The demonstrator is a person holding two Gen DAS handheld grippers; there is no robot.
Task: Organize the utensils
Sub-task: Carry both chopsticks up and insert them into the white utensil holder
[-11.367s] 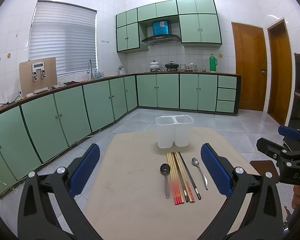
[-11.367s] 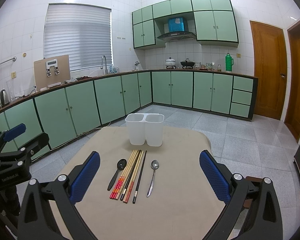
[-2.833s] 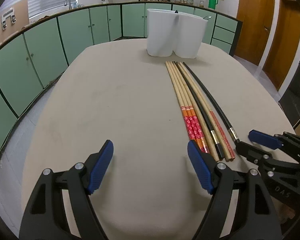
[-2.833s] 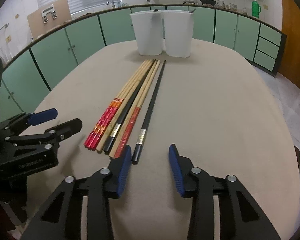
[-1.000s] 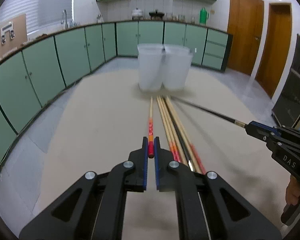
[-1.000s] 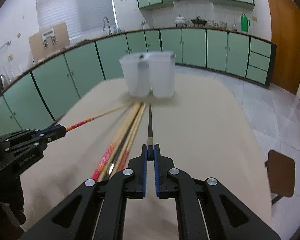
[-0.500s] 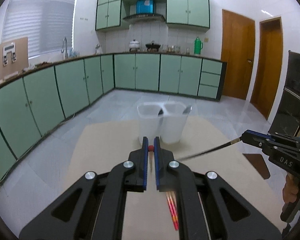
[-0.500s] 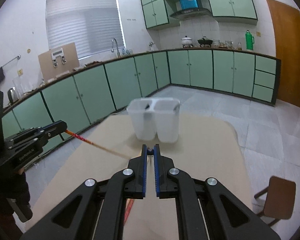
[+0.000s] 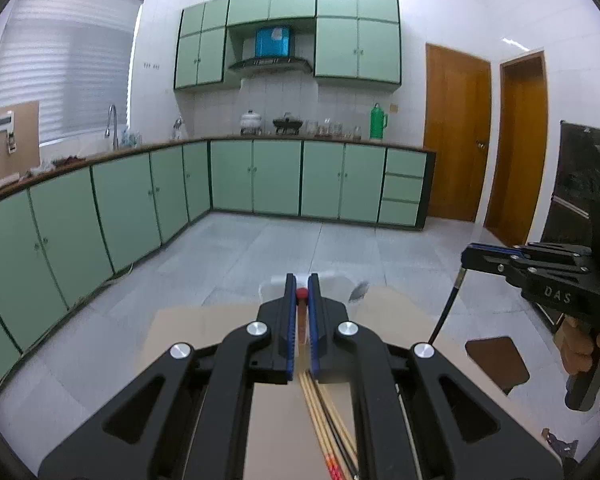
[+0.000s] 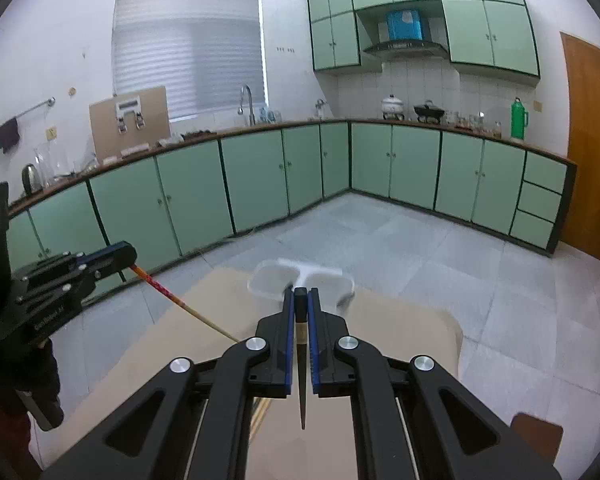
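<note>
High above the beige table, my left gripper is shut on the red end of a wooden chopstick that hangs down and forward. My right gripper is shut on the top of a black chopstick, its tip pointing down. Each gripper shows in the other view: the right gripper with the black chopstick, the left gripper with the red-banded chopstick. The white two-compartment holder stands ahead, partly hidden by fingers. Several chopsticks lie on the table.
A spoon handle sticks out of the holder's right compartment. A brown stool stands right of the table. Green cabinets line the far walls beyond a tiled floor. A person's hand grips the right tool.
Both grippers have risen with their chopsticks, whose far ends left the table. The holder and table have dropped lower in both views.
</note>
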